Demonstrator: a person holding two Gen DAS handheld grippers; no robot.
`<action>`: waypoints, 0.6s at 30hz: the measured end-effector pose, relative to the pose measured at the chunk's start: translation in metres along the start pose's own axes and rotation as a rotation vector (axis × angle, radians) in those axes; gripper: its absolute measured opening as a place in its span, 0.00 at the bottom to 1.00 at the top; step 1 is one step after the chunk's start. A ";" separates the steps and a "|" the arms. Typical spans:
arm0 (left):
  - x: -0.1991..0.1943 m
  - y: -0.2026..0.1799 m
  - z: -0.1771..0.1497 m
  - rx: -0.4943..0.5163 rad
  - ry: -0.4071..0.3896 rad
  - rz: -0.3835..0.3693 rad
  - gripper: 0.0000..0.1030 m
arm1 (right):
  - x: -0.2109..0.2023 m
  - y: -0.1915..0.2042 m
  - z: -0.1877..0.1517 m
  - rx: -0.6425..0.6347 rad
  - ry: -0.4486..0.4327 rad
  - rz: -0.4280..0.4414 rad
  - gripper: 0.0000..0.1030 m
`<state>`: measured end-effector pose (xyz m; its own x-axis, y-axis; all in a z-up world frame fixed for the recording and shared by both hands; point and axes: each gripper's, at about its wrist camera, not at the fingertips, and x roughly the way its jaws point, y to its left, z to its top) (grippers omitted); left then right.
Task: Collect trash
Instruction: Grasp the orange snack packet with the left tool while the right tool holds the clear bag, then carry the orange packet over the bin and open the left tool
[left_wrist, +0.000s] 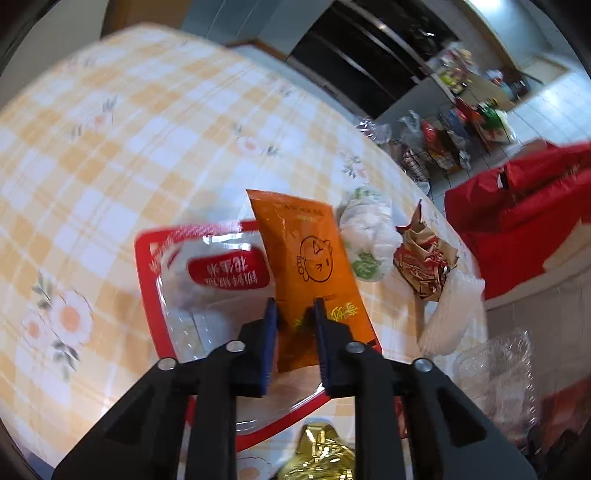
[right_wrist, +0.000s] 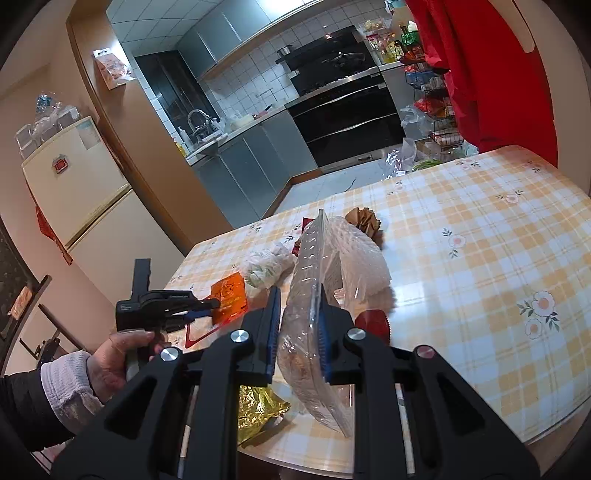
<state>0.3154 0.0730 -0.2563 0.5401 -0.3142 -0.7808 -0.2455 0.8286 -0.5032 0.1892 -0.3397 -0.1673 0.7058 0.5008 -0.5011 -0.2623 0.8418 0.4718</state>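
An orange snack packet (left_wrist: 310, 258) stands between the blue pads of my left gripper (left_wrist: 295, 308), which is shut on its lower end. Under it lies a red-and-clear food pack (left_wrist: 192, 280) on the checked tablecloth. In the right wrist view the same left gripper (right_wrist: 217, 304), held by a hand (right_wrist: 118, 362), grips the orange packet (right_wrist: 231, 295) low over the table. My right gripper (right_wrist: 297, 295) is shut on a clear plastic clamshell box (right_wrist: 310, 350) held on edge above the table.
A white-green crumpled bag (left_wrist: 365, 236), a brown crumpled wrapper (left_wrist: 424, 262), white plastic (right_wrist: 362, 258) and a gold foil wrapper (right_wrist: 258, 406) lie on the table (right_wrist: 480, 240). A red garment (right_wrist: 491, 74) hangs behind the far edge. Kitchen counters and a fridge (right_wrist: 74, 177) stand beyond.
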 end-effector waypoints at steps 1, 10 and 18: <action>-0.007 -0.003 -0.001 0.020 -0.018 -0.013 0.12 | -0.001 0.000 -0.001 0.001 0.000 0.000 0.20; -0.066 -0.027 -0.003 0.121 -0.102 -0.071 0.07 | -0.011 0.013 -0.004 -0.008 -0.016 0.018 0.20; -0.145 -0.045 -0.052 0.288 -0.168 -0.086 0.07 | -0.042 0.032 -0.003 -0.025 -0.053 0.025 0.20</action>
<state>0.2063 0.0575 -0.1400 0.6799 -0.3273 -0.6562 0.0312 0.9070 -0.4200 0.1494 -0.3334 -0.1336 0.7323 0.5108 -0.4504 -0.2963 0.8344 0.4647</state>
